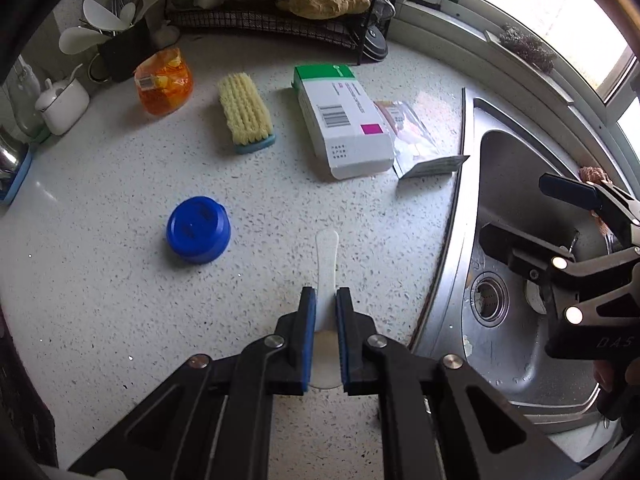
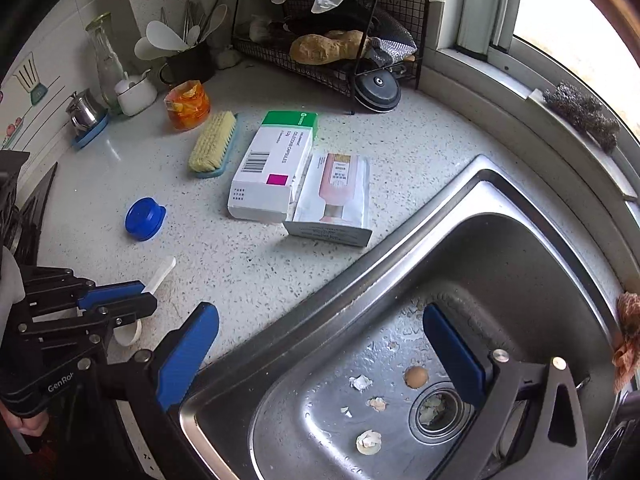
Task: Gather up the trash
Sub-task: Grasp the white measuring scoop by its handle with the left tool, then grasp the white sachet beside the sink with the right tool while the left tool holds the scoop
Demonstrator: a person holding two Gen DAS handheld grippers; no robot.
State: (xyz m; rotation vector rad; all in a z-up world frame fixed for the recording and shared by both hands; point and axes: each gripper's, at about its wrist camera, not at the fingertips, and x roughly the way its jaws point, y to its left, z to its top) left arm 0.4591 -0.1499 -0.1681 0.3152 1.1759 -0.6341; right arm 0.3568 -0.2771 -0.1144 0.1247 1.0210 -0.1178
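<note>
My left gripper (image 1: 325, 300) is shut on a white plastic spoon (image 1: 327, 258) low over the speckled counter (image 1: 120, 208); its handle points away from me. In the right wrist view the left gripper (image 2: 138, 296) and the spoon (image 2: 162, 274) show at the lower left. My right gripper (image 2: 320, 340) is open and empty over the steel sink (image 2: 500, 248); it shows in the left wrist view (image 1: 516, 216) at the right. A blue cap (image 1: 198, 229), a white and green medicine box (image 1: 344, 120) and a flat pink packet (image 2: 336, 196) lie on the counter. Food scraps (image 2: 368, 440) lie in the sink.
A yellow scrub brush (image 1: 246, 112), an orange bag (image 1: 164, 82), a utensil holder (image 1: 120, 48) and a white pot (image 1: 64, 104) stand at the back left. A black wire rack (image 1: 304, 8) fills the back corner. A steel scourer (image 2: 580, 116) lies on the window sill.
</note>
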